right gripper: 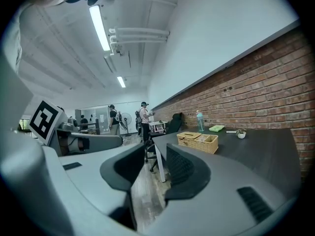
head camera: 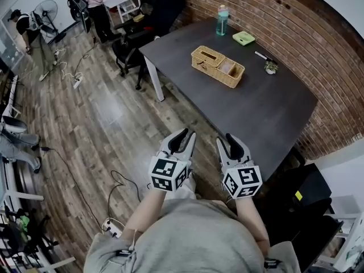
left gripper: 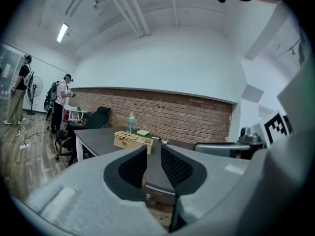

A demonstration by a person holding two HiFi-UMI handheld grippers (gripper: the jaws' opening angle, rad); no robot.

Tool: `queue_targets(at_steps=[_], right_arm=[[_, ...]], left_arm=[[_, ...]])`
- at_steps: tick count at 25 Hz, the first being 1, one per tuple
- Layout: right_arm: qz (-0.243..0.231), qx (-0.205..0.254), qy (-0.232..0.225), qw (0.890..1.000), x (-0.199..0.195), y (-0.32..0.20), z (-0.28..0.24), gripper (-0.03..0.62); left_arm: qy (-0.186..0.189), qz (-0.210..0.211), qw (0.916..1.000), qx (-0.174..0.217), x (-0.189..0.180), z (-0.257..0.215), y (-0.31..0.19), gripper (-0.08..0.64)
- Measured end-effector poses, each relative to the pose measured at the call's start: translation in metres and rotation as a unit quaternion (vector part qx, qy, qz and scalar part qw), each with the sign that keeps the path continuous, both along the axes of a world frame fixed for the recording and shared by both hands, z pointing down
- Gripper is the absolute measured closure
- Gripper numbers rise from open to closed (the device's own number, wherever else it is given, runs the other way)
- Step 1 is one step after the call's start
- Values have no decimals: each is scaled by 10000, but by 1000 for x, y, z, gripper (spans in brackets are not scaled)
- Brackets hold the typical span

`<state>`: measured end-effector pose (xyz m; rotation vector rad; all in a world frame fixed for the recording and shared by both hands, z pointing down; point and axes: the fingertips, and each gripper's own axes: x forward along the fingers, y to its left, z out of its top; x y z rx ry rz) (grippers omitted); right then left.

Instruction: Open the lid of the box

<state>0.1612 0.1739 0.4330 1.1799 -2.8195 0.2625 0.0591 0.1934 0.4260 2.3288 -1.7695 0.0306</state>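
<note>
Your wicker box [head camera: 218, 66] sits toward the far end of the dark table [head camera: 267, 118]. Its woven lid [head camera: 206, 55] lies flat and shut over the left half, and the right half is an open compartment. Beyond the box stand a teal water bottle [head camera: 222, 20] and a green tray [head camera: 243, 37]. A small potted plant [head camera: 271, 67] sits to its right, by the brick wall [head camera: 296, 27]. Your left gripper [head camera: 183, 138] and right gripper [head camera: 227, 140] hover side by side by the table's near edge, well apart from the box. Each has its jaws parted with nothing between them.
</note>
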Motion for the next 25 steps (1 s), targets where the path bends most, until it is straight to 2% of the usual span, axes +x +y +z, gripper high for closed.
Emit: queue_targets(at_steps=[12,25], right_arm=[[260,70,56,9996,-22,-90,0,405],[684,69,73,9976,-67,-195,-16,400]], left_arm=[[-95,286,9995,17,-21,3,-88,440],[-107,677,9976,-9,-76,-12,-198,430]])
